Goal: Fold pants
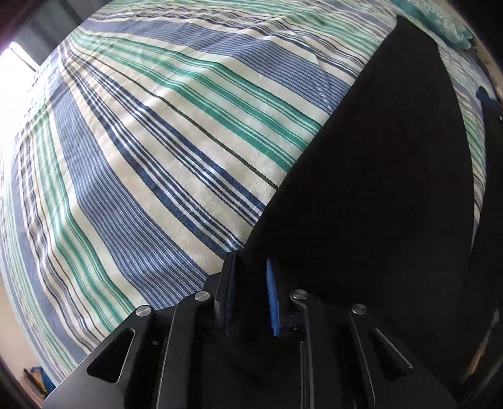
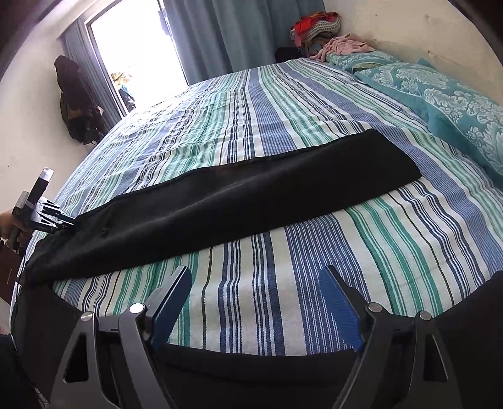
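Observation:
Black pants (image 2: pixel 235 195) lie as one long flat strip across the striped bedspread (image 2: pixel 283 103), from the near left edge toward the pillows. In the left wrist view the pants (image 1: pixel 377 157) fill the right side. My left gripper (image 1: pixel 251 262) points straight down at their near end, its blue pads close together with black cloth between them. The right wrist view shows that same left gripper (image 2: pixel 67 225) on the pants' left end, held by a hand. My right gripper (image 2: pixel 254 283) hovers open over bare bedspread, in front of the pants, with nothing between its fingers.
Teal patterned pillows (image 2: pixel 456 103) lie at the right end of the bed. A heap of clothes (image 2: pixel 317 28) sits in the far corner. A dark bag (image 2: pixel 75 103) hangs on the left wall beside a bright window (image 2: pixel 135 47). Dark cloth (image 2: pixel 251 358) crosses the bed's near edge.

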The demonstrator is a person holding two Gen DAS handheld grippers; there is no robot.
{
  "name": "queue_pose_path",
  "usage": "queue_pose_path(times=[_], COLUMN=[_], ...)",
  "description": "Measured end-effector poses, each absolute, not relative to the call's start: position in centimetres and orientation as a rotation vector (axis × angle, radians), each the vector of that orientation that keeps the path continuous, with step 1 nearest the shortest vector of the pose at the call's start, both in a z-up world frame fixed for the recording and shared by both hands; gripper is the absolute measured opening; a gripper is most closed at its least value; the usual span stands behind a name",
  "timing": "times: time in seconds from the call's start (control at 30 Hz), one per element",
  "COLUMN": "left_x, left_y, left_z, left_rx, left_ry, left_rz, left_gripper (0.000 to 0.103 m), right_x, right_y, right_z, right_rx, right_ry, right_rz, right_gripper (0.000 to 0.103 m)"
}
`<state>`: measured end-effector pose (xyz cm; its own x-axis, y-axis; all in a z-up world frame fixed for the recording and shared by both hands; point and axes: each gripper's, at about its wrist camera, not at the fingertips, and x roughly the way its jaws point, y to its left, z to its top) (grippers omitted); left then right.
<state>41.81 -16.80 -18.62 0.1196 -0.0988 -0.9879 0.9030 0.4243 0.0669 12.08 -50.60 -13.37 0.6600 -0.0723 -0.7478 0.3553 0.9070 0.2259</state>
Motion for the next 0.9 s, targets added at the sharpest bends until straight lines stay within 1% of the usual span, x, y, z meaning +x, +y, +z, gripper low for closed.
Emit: queue_pose_path(times=[0.2,0.33,0.4,0.47,0.5,0.53,0.57,0.6,0.67,0.7,0.73,0.8,0.87,0.9], left_x=[42.2,46.5,47.4,47.0,46.9,46.4,46.2,46.1,45.7,45.4,45.0,43.8,42.2,41.0], left_y=[-16.8,-15.8,-15.5,-15.7,-15.7,-15.5,-15.0,-14.3,-12.3,-11.2,-9.8,-7.6,-6.1,-5.2], left_z=[-17.6,-17.8,-18.4,-18.6,-18.3,-17.8,-17.1,-16.3,-14.6,-14.0,-13.5,-13.0,-13.1,-13.1], left_rx=[0.861,0.830,0.790,0.814,0.818,0.807,0.785,0.749,0.662,0.625,0.592,0.536,0.496,0.478], left_ry=[1.141,1.112,1.136,1.124,1.116,1.117,1.117,1.117,1.111,1.110,1.113,1.115,1.116,1.118], left_rz=[-0.750,-0.531,-0.511,-0.495,-0.488,-0.488,-0.489,-0.492,-0.493,-0.488,-0.483,-0.466,-0.438,-0.426], left_gripper=[0.010,0.010,0.010,0.016,0.022,0.031,0.038,0.052,0.066,0.069,0.069,0.069,0.069,0.069], right_x=[11.7,11.6,11.6,11.6,11.6,11.6,11.7,11.9,12.6,13.2,14.0,16.9,21.0,23.3], right_y=[-51.0,-51.3,-51.4,-51.4,-51.5,-51.9,-52.6,-53.9,-58.0,-60.8,-63.8,-70.0,-74.4,-75.6], right_z=[-13.1,-13.2,-13.3,-13.2,-13.2,-13.0,-12.8,-12.4,-11.7,-11.6,-11.6,-12.6,-13.9,-14.7], right_rx=[0.391,0.405,0.407,0.405,0.407,0.417,0.430,0.441,0.467,0.483,0.496,0.527,0.580,0.606], right_ry=[0.805,0.806,0.806,0.807,0.804,0.800,0.792,0.782,0.751,0.733,0.719,0.760,0.818,0.862], right_rz=[-0.266,-0.271,-0.272,-0.271,-0.272,-0.269,-0.260,-0.257,-0.307,-0.354,-0.405,-0.478,-0.404,-0.330], right_gripper=[0.083,0.083,0.083,0.083,0.083,0.083,0.083,0.083,0.084,0.089,0.091,0.091,0.091,0.088])
